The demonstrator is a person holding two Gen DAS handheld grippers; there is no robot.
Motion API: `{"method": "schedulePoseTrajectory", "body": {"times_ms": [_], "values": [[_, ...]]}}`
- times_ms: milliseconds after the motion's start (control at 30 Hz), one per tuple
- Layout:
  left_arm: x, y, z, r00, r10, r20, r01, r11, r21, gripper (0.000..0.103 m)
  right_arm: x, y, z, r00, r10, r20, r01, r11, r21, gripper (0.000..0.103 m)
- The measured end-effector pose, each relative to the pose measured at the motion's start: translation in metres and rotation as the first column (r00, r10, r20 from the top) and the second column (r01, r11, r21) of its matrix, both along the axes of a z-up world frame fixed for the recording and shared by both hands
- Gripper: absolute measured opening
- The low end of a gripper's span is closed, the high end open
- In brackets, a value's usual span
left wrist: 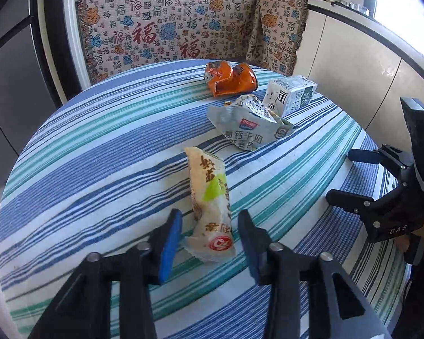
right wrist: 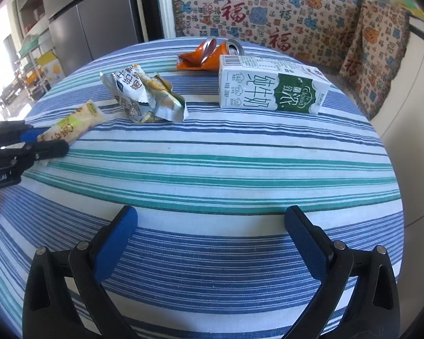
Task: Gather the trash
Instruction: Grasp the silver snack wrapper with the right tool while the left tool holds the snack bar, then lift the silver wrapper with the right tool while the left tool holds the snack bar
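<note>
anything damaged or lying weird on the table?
Yes, but it fits trash: the orange can at the far edge is crushed and bent, the silver wrapper is torn open and crumpled, and the milk carton lies on its side. No spills visible.

Your left gripper (right wrist: 52, 141) cut off by the right wrist view's left edge, its jaws hiding the near end of the cream wrapper (right wrist: 76, 123), crushed orange can (right wrist: 203, 56) partly behind the milk carton (right wrist: 271, 87), small print unreadable.
</note>
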State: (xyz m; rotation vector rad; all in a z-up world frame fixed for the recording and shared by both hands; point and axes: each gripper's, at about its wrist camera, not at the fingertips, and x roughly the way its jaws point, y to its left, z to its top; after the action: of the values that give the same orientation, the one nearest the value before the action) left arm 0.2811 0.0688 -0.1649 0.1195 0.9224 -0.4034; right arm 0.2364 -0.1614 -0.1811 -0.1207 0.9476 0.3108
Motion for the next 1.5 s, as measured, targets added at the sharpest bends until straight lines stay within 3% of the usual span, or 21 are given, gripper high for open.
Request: {"method": "schedulePoseTrajectory", "body": {"times_ms": [67,167,533,767,933,1000,1033,1067,1133,1367,1500], "values": [[-0.001,-0.003,-0.005,1.0,0.021,0.013,-0.021,0.999,0.024,0.074,0.001,0.0,0.0,1.0,0.0,0.0,0.0,1.0,0.0,0.102],[0.002,-0.009,-0.012,0.999,0.042,0.03,-0.045,0.996,0.073,0.077,0.001,0.0,0.0,1.0,0.0,0.0,0.0,1.0,0.0,0.102],[0.005,0.003,-0.015,0.99,0.139,0.026,-0.141,0.988,0.062,0.078,0.0,0.0,0.0,1.0,0.007,0.003,-0.007,1.0,0.006,0.103],[0.004,0.003,-0.017,0.99,0.139,0.026,-0.14,0.988,0.061,0.078,0.032,0.029,0.028,0.979,0.191,0.067,-0.192,0.981,0.012,0.101],[0.004,0.003,-0.018,0.99,0.139,0.025,-0.14,0.988,0.059,0.078,0.07,0.067,0.021,0.957,0.29,0.021,-0.289,0.957,-0.026,0.091],[0.004,0.003,-0.018,0.99,0.139,0.025,-0.14,0.988,0.059,0.078,0.08,0.07,0.011,0.958,0.287,-0.02,-0.287,0.958,0.001,0.075],[0.004,0.003,-0.018,0.99,0.139,0.025,-0.14,0.988,0.059,0.078,0.084,0.07,0.006,0.956,0.29,-0.051,-0.289,0.957,0.021,0.062],[0.003,0.003,-0.018,0.99,0.139,0.025,-0.14,0.988,0.059,0.079,0.083,0.068,0.007,0.959,0.282,-0.021,-0.282,0.959,0.01,0.05],[0.003,0.003,-0.018,0.99,0.139,0.025,-0.14,0.988,0.058,0.079,0.077,0.06,0.009,0.964,0.265,-0.031,-0.263,0.964,0.048,0.042],[0.003,0.002,-0.018,0.989,0.146,0.028,-0.148,0.987,0.066,0.079,0.006,0.025,0.014,0.997,0.078,-0.024,-0.078,0.997,-0.008,0.041],[0.004,0.002,-0.018,0.988,0.15,0.027,-0.151,0.986,0.066,0.079,-0.022,0.013,0.014,0.999,0.033,-0.03,-0.03,0.997,0.074,0.05]]}}
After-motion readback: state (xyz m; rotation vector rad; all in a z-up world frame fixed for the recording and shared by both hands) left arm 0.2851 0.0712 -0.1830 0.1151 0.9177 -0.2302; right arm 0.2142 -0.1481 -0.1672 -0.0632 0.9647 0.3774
